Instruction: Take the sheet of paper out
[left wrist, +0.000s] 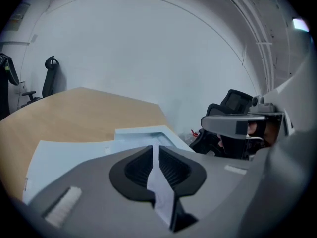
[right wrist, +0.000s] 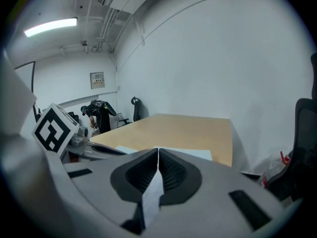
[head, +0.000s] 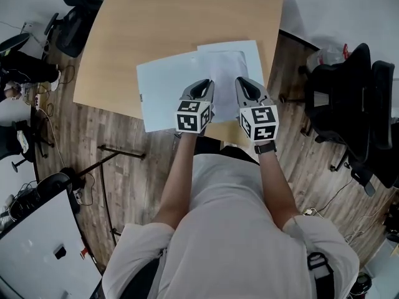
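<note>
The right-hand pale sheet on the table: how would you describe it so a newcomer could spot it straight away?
Find the wooden table, then the two pale blue sheets lying at its near edge. The right-hand sheet almost reaches the table's right edge and shows less area than its wider neighbour, which spreads leftward and sits skewed.

Two pale-blue sheets of paper [head: 168, 89] lie flat, overlapping, on the table [head: 156, 23].

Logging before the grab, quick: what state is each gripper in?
Left gripper: fingers slightly apart, holding nothing.
Right gripper: fingers closed, holding nothing.
</note>
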### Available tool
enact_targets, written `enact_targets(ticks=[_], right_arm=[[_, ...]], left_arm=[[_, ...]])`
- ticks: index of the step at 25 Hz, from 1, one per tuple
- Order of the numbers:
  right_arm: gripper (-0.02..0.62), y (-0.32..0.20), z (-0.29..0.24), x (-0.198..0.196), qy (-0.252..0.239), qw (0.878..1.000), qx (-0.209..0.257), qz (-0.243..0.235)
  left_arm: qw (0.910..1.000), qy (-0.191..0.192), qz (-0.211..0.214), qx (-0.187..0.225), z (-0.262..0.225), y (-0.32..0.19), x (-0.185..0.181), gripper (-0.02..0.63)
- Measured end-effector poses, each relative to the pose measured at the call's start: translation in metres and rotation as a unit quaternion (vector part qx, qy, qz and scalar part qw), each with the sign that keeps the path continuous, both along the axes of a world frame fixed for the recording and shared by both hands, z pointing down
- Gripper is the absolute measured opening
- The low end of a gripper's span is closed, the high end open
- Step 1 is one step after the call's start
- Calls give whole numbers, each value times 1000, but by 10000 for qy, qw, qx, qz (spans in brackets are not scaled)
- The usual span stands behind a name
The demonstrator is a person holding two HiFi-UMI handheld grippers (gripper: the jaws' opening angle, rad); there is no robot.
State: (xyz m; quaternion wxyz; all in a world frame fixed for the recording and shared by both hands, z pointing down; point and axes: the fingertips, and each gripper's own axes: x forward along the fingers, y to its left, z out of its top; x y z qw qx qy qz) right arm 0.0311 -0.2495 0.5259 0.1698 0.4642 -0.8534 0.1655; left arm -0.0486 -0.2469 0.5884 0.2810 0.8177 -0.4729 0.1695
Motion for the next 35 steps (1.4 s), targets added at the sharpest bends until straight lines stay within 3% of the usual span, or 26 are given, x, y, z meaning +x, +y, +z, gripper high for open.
enact_targets(ticks=[10, 18, 26, 35], right_arm=[[12, -18, 26, -11, -34, 9992, -381, -144], [14, -30, 34, -3, -77, 9983, -578, -70], [14, -39, 40, 2, -78, 9974, -708, -69], [14, -46, 50, 6, -40, 9962, -875, -28]], left_arm=[[9983, -56, 180, -556, 44, -17, 1, 61], [9937, -257, 643, -876, 74, -23, 16, 109], [9846, -858, 1152, -998, 101, -21, 26, 179], [9728, -1298, 1456, -1251, 132, -14, 30, 183]])
